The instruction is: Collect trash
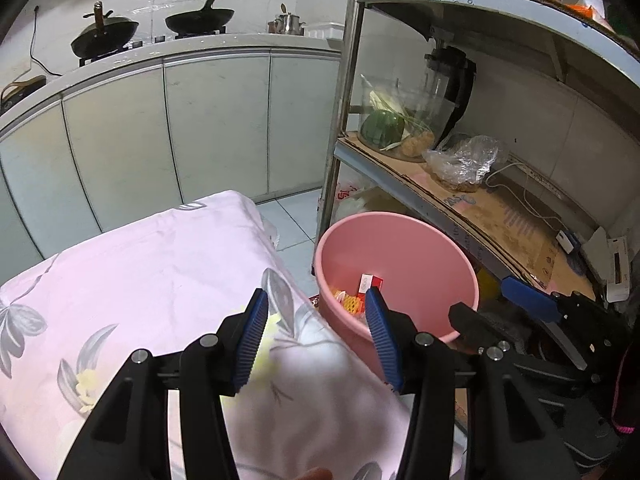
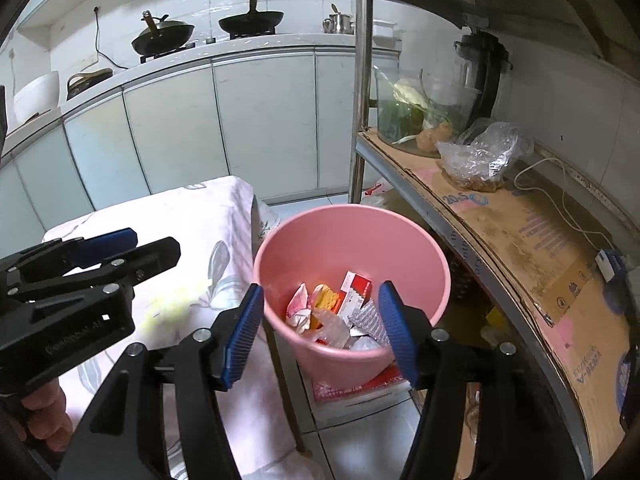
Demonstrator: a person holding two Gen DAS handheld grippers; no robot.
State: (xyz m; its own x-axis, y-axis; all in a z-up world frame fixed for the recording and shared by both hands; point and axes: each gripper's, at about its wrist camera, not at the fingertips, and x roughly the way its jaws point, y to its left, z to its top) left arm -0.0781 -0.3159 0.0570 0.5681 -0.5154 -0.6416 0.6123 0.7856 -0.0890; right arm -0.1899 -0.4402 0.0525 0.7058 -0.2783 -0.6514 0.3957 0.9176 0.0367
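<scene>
A pink bucket (image 2: 400,240) stands on the floor between a cloth-covered table (image 2: 192,216) and a metal shelf. It holds trash (image 2: 340,312): a red and white box, wrappers, blister packs. My right gripper (image 2: 320,316) is open and empty, above the bucket's near rim. My left gripper (image 1: 316,332) is open and empty over the table's right edge (image 1: 160,264), beside the bucket (image 1: 420,256). The left gripper also shows in the right wrist view (image 2: 132,248), and the right gripper in the left wrist view (image 1: 492,300).
The metal shelf (image 2: 520,240) on the right carries cardboard, a glass bowl of greens (image 2: 404,112), a plastic bag (image 2: 484,156) and a blender. A counter with woks (image 1: 200,20) and white cabinets runs behind. A red book (image 2: 360,388) lies under the bucket.
</scene>
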